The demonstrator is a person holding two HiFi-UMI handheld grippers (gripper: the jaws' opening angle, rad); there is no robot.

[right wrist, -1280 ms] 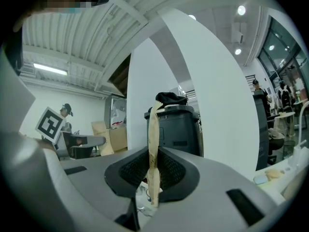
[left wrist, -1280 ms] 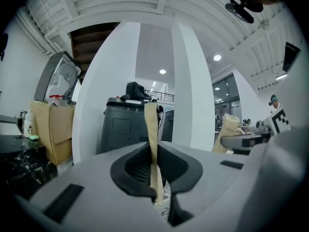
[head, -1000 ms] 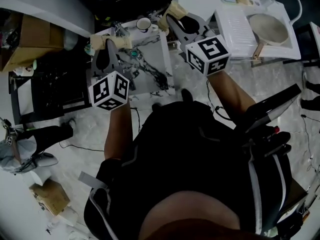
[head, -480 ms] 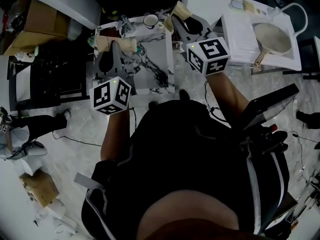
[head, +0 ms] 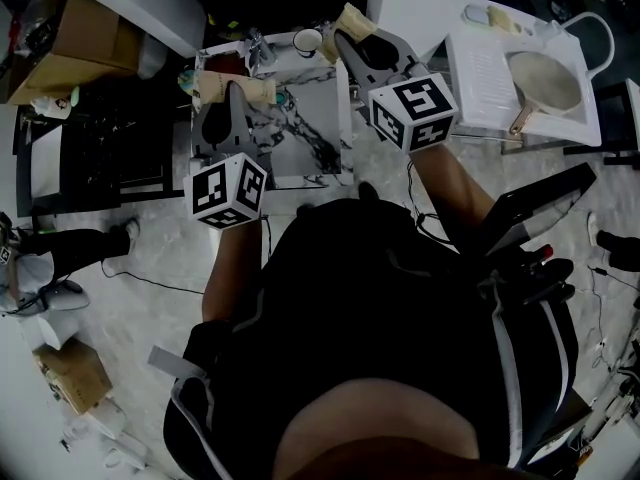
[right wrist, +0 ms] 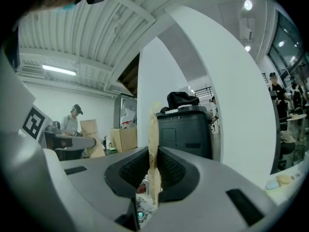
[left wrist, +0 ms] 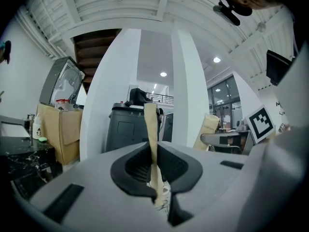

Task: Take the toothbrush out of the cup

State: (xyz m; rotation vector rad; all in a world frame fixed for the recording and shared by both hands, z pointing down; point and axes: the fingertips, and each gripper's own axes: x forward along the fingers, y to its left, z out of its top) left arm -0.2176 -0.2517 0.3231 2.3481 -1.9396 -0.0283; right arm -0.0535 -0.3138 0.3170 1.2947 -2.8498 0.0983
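White marble with dark veins covers the small square tabletop [head: 318,133] that is seen from the head view, in front of a standing person in dark clothes. Near its far edge a white round cup with a dark inside [head: 308,40] is set upright. No toothbrush can be made out in the cup or beside it. A small teal object [head: 283,96] is seen on the marble, and whether it belongs to the brush cannot be told. The scene therefore fits a brush hidden inside the cup as well as one already laid out on the table. A toothbrush is judged to be light, thin and stiff, with a smooth plastic handle that may twist or slip between flat pads. A hold is best taken squarely across the handle, clear of the bristles. The cup is likely light enough to be tipped by a sideways pull. The grey left gripper [left wrist: 150,119] is held level over the near left part of the table. Its tan tape-wrapped fingers [left wrist: 149,144] are pressed flat together, with nothing between them. The grey right gripper [right wrist: 153,121] is held level too, with its tips near the cup in the head view, though its height above the cup cannot be judged. Its jaws are likewise clenched on nothing.
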